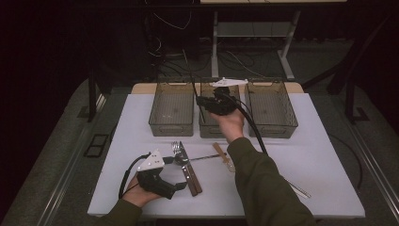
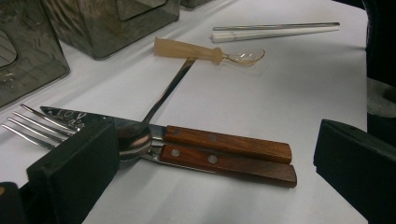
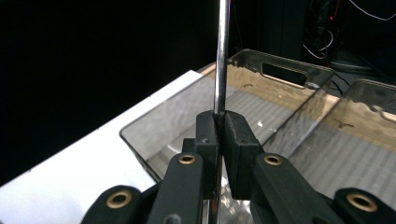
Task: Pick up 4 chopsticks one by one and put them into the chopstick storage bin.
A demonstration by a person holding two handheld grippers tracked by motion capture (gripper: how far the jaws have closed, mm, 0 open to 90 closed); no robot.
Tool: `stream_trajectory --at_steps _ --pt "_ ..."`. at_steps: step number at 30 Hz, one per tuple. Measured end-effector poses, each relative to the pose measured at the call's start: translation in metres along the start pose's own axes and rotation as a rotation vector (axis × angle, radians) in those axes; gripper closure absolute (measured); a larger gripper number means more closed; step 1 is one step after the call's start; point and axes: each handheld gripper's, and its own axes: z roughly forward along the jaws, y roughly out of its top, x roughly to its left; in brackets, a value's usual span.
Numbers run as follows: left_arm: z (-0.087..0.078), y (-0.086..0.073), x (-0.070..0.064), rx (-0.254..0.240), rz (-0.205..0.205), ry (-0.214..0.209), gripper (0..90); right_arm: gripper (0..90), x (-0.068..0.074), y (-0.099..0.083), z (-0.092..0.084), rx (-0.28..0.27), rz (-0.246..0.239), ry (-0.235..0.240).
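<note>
Clamping a thin metal utensil (image 3: 221, 56), the right gripper (image 3: 219, 122) should centre over the left bin (image 1: 172, 109) before release; left gripper (image 2: 210, 163) gapes.

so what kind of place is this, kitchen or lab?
Likely a lab or recording setup, not a kitchen: a white table ringed by dark curtains, loose cables on the floor behind, and cutlery laid out before three clear bins.
</note>
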Motion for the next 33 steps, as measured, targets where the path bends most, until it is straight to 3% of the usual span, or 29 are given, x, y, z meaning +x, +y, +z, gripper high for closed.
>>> stream_trajectory --at_steps 12,20,33 --pt "-0.001 0.001 0.0 -0.005 0.005 -0.002 0.0 85.1 0.007 0.008 0.042 0.027 0.006 -0.011" --pt "-0.002 0.001 0.0 -0.004 0.006 -0.004 0.0 85.1 0.007 0.003 0.06 0.048 0.016 -0.017" --pt "-0.002 0.001 0.0 -0.004 0.006 -0.005 0.0 85.0 0.014 -0.017 0.083 0.158 -0.019 -0.044"
